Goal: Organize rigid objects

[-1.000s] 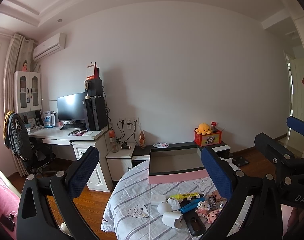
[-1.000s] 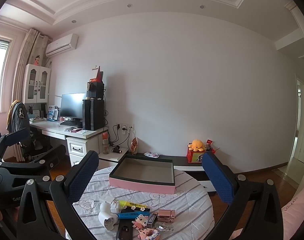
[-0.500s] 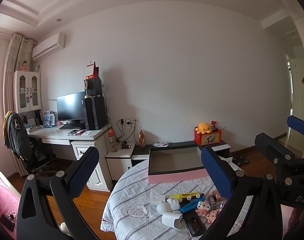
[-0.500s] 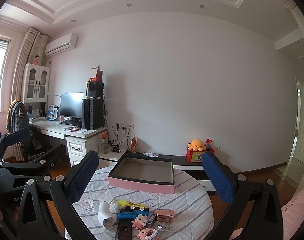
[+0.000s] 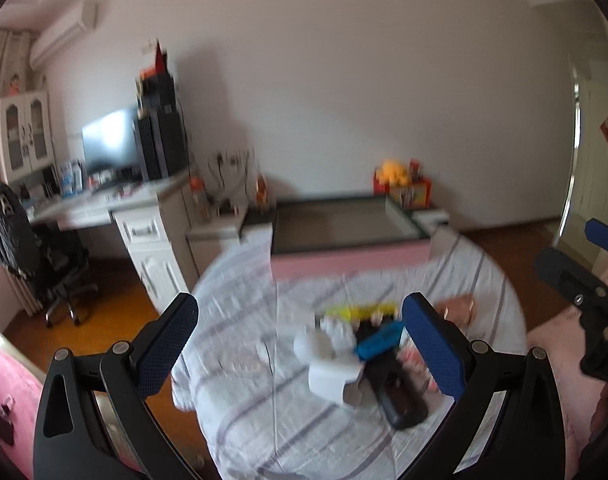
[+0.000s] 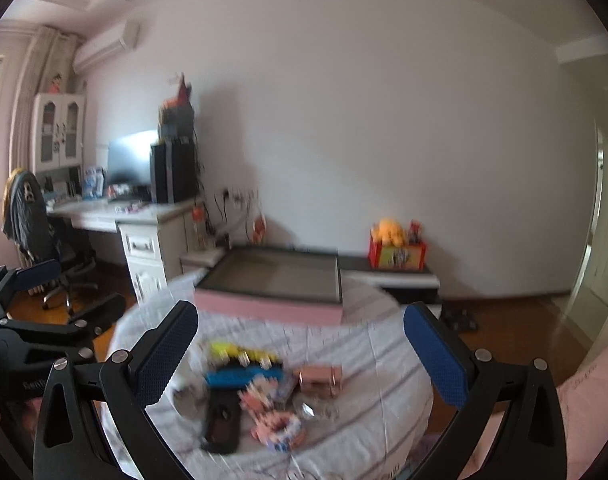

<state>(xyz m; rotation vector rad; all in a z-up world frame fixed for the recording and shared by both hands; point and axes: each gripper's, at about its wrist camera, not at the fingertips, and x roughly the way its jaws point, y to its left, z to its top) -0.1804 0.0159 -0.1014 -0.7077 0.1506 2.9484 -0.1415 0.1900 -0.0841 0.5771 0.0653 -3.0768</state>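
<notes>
A round table (image 5: 243, 420) under a striped cloth carries an open pink box (image 5: 350, 264) with a dark, empty inside at its far side. In front of the box lies a blurred cluster: a white figure (image 5: 324, 348), a yellow marker (image 5: 356, 312), a blue bar (image 5: 378, 342) and a black remote (image 5: 400, 400). The right wrist view adds pink block toys (image 6: 271, 412) and a rose-gold case (image 6: 320, 378). My left gripper (image 5: 299, 308) hangs open above the cluster's left side. My right gripper (image 6: 299, 316) is open too, over the cluster, short of the pink box (image 6: 263, 308). Neither holds anything.
A white desk (image 5: 103, 204) with a monitor and a black tower stands at the left, with an office chair (image 5: 43, 256) beside it. Behind the table a low cabinet carries a red box with a yellow plush (image 6: 396, 248). Wooden floor surrounds the table.
Both views have dropped and closed in on the table, so the box and the cluster look larger and sit higher in frame. The frames are now motion-blurred. Both grippers stay open.
</notes>
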